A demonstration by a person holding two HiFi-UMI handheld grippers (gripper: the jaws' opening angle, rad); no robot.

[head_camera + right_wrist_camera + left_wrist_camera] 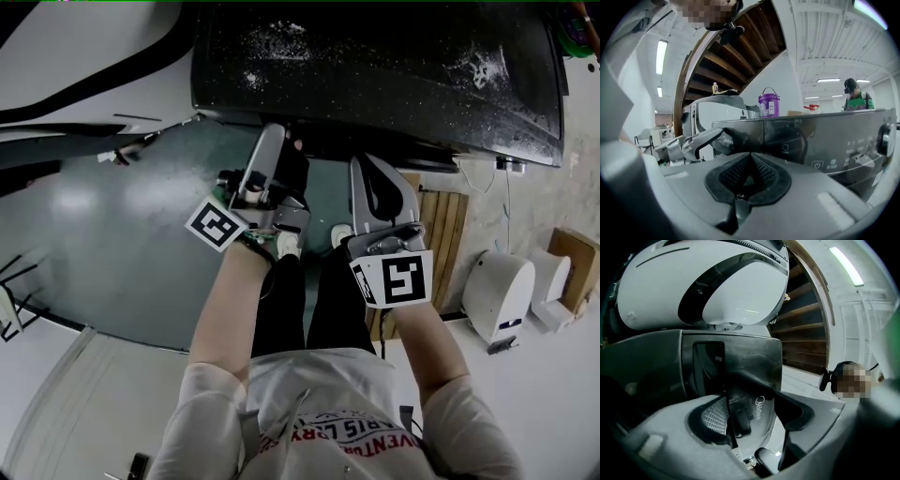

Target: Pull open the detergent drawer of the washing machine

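Grasp step, by my reading: the left gripper [754,404] has its jaws wide but clamped across the drawer [754,359] front, at the washer's [375,66] top left corner. The drawer looks barely out, so next comes a straight pull toward the person. The right gripper [749,161], jaws together and empty, hovers near the panel.
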